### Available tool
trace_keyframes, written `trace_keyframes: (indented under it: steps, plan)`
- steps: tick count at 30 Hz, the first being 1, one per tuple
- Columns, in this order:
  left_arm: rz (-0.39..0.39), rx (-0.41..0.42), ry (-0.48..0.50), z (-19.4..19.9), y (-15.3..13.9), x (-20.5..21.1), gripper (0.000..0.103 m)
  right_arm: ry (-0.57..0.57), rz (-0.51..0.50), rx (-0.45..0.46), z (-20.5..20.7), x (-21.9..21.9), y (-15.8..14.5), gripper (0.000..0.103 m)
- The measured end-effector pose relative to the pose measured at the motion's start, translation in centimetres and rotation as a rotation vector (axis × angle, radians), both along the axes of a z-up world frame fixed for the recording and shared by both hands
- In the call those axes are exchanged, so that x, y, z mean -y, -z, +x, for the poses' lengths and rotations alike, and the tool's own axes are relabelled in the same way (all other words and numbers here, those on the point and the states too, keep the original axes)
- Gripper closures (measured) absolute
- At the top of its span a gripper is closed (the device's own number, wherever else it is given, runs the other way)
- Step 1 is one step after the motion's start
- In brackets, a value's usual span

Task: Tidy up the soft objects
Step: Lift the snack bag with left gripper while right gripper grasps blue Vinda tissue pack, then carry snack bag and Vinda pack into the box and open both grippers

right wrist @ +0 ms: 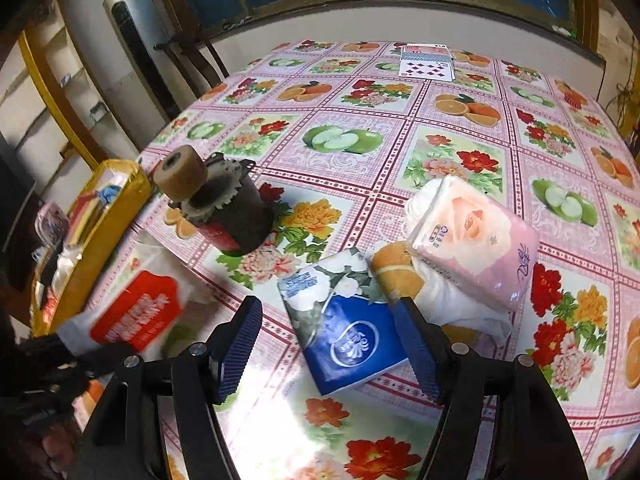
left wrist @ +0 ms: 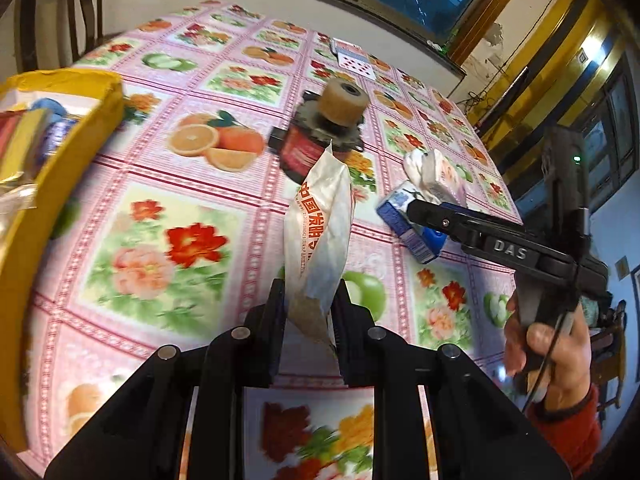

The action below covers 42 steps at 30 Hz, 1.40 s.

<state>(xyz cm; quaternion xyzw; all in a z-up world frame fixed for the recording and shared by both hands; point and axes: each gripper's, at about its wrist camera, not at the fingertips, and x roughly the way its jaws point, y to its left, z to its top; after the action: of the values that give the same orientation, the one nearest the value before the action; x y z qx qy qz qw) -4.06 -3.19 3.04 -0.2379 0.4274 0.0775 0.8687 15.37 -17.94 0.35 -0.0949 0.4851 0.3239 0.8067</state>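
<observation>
Tissue packet (left wrist: pixel 320 224) with red print is clamped upright in the left gripper (left wrist: pixel 308 320) above the tablecloth (left wrist: pixel 168 216), so best carry it level to the yellow box (left wrist: pixel 60 184), while the right gripper (right wrist: pixel 328 344), jaws apart, lines up over the blue pack (right wrist: pixel 344 328).

**Colours and patterns on the desk**

The desk (right wrist: pixel 360 184) wears a pink checked cloth printed with oranges, green apples and red flowers. The white packet (left wrist: pixel 320 232) carries orange-red lettering. One tissue pack (right wrist: pixel 348 328) is deep blue with white flowers; the other tissue pack (right wrist: pixel 476 240) is pale pink with a rose. The box (left wrist: pixel 48 216) is yellow. The jar (right wrist: pixel 236 220) is dark with a red label, topped by a tan roll (right wrist: pixel 180 172). The playing cards (right wrist: pixel 428 66) show red diamonds.
</observation>
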Motion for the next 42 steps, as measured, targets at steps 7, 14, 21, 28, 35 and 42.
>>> trace_keyframes:
  steps: [7,14,21,28,35,42]
  plan:
    - [0.068,-0.011,-0.041,-2.3,0.2,-1.6,0.084,0.007,-0.129,0.044,-1.2,-0.8,2.0,0.047]
    - [0.148,0.007,-0.066,-3.7,0.1,-1.8,0.084,0.039,-0.076,0.047,-4.3,-0.3,1.1,0.049]
    - [0.215,0.024,-0.084,-4.6,-0.1,-1.5,0.084,-0.001,0.042,0.031,-8.7,-0.8,-1.1,0.049]
    - [0.266,0.048,-0.092,-5.7,-0.8,-1.1,0.084,-0.099,0.096,0.035,-12.7,-3.6,-2.7,0.049]
    - [0.317,0.07,-0.131,-7.5,-1.9,-2.3,0.084,-0.19,0.135,0.031,-15.0,-7.5,-3.8,0.049]
    - [0.352,0.082,-0.176,-9.0,-2.5,-4.1,0.084,-0.255,0.147,0.041,-16.4,-11.6,-4.8,0.049]
